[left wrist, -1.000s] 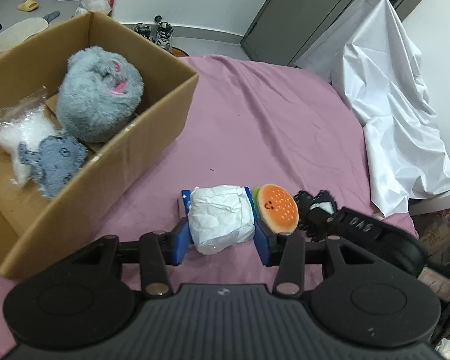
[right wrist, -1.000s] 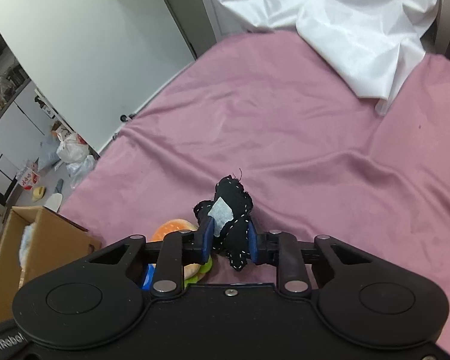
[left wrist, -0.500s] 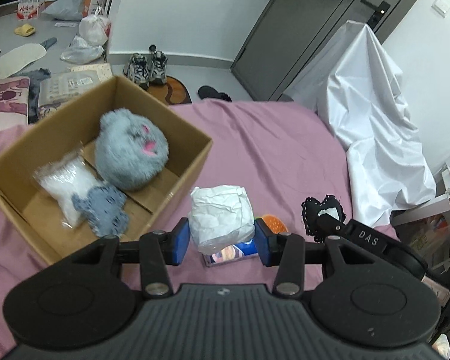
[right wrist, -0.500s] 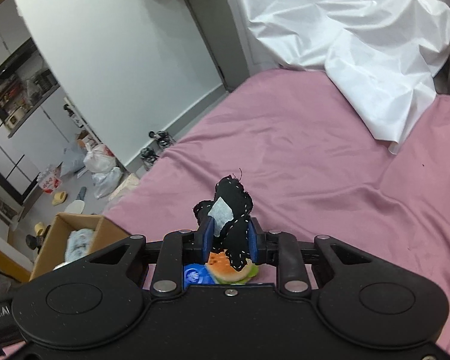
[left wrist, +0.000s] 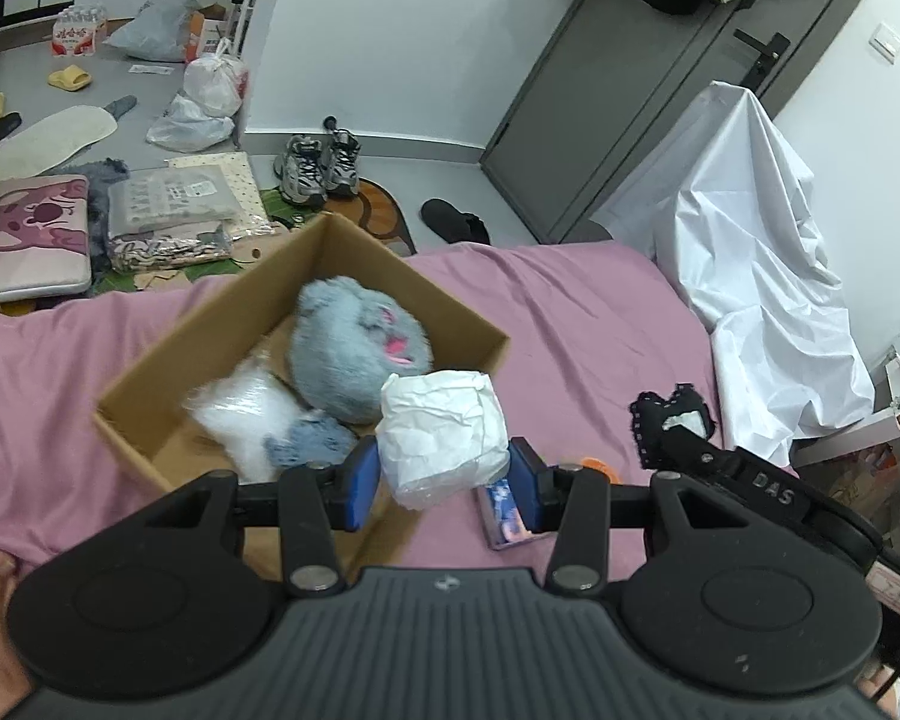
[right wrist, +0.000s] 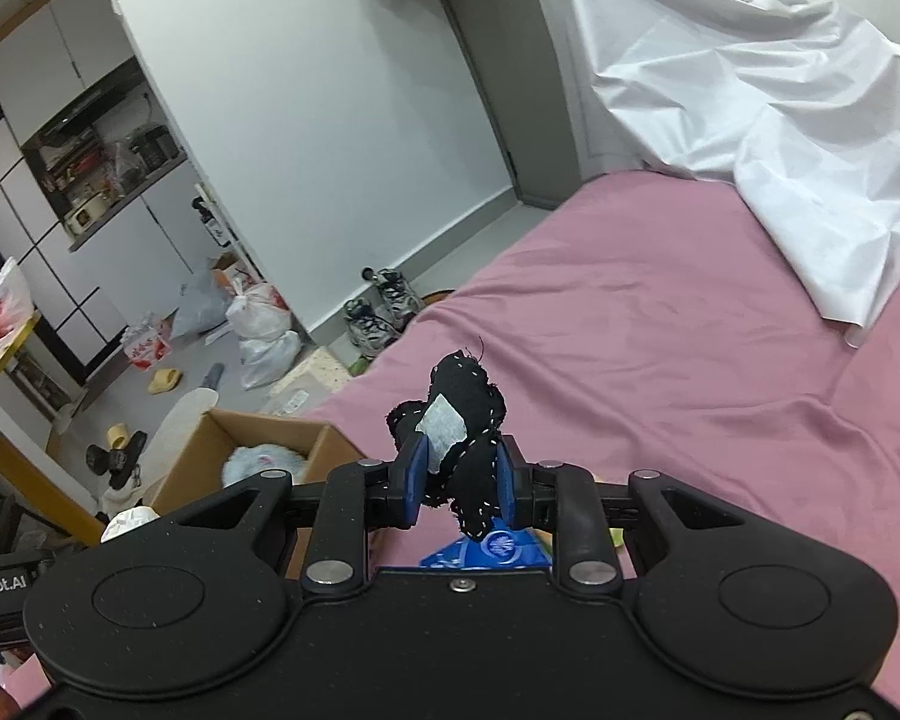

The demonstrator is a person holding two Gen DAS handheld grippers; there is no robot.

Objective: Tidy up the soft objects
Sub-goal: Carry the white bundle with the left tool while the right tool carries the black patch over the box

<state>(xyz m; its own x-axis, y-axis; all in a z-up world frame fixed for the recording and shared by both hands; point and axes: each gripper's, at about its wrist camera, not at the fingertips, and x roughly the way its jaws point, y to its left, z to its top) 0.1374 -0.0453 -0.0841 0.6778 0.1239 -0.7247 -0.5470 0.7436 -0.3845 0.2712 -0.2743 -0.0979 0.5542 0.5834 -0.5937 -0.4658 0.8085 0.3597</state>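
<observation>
My left gripper [left wrist: 444, 483] is shut on a crumpled white soft packet [left wrist: 444, 429], held in the air by the near right corner of an open cardboard box [left wrist: 150, 366] on the pink bed. Inside the box lie a grey fluffy plush [left wrist: 354, 348], a clear bag of white filling [left wrist: 240, 414] and a small blue-grey plush [left wrist: 312, 441]. My right gripper [right wrist: 459, 477] is shut on a black stitched plush [right wrist: 465, 414] with a white tag, above the bed; the same plush [left wrist: 669, 417] shows in the left wrist view. An orange burger toy [left wrist: 594, 465] peeks out below.
A small blue packet [left wrist: 504, 516] lies on the pink sheet [right wrist: 660, 360] beneath both grippers. A white cloth [left wrist: 762, 300] drapes the bed's far right. Shoes [left wrist: 321, 168], bags and packages litter the floor past the bed edge. A grey door [left wrist: 600, 90] stands behind.
Both grippers have risen with their loads. The left one now looks down on the whole box from higher up; the burger toy and blue packet have dropped low behind the fingers.
</observation>
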